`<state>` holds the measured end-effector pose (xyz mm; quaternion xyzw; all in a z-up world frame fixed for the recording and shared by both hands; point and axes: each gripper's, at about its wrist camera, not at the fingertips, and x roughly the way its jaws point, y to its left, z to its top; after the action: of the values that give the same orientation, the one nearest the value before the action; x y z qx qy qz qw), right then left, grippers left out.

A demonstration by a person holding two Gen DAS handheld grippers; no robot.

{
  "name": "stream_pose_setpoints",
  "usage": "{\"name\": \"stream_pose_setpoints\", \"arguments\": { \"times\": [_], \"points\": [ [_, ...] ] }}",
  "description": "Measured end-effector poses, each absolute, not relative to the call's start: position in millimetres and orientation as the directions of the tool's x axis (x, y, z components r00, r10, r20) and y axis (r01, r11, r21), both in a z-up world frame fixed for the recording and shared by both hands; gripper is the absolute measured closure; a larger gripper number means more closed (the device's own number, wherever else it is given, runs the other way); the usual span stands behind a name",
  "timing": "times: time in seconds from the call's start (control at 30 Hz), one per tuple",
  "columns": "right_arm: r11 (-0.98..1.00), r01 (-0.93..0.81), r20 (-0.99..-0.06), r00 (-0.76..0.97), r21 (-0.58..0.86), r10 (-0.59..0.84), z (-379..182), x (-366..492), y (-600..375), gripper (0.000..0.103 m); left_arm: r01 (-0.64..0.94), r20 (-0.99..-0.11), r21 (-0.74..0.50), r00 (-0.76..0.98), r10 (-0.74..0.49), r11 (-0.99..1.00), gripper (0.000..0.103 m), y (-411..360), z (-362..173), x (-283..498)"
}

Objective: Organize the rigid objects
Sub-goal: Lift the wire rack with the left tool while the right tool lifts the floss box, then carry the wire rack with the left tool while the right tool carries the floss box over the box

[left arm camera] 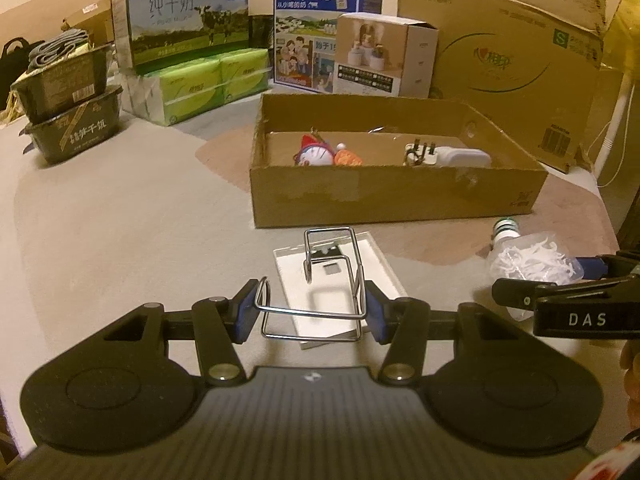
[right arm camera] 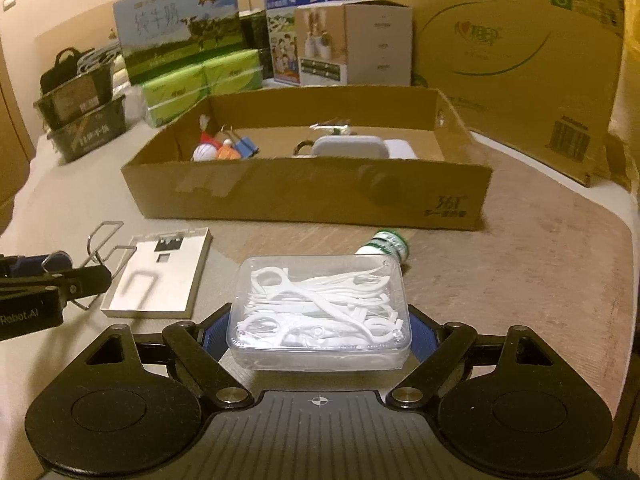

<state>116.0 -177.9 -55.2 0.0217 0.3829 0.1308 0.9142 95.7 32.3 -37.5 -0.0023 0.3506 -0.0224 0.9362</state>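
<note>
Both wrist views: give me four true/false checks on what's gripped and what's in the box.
1. The left gripper holds a wire rack. True.
2. The right gripper holds the bottle. False: it holds a clear floss-pick case; the green-capped bottle lies on the table.
3. The cardboard box is empty. False: a white plug adapter and small toys lie inside.
4. The flat white plate lies outside the box. True.

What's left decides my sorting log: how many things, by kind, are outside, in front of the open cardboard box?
Wire rack: 1
Floss-pick box: 1
White flat tray: 1
Green-capped bottle: 1
Total: 4
</note>
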Motion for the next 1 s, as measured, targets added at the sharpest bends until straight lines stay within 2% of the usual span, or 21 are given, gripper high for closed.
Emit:
{"name": "stream_pose_setpoints", "arguments": {
  "times": [1.0],
  "points": [
    [0.97,-0.175,-0.653,0.717,0.172,0.245,-20,98,-220,0.018,0.073,-0.645,-0.021,0.761,-0.069,0.997,0.053,-2,-9,85]
  ]
}}
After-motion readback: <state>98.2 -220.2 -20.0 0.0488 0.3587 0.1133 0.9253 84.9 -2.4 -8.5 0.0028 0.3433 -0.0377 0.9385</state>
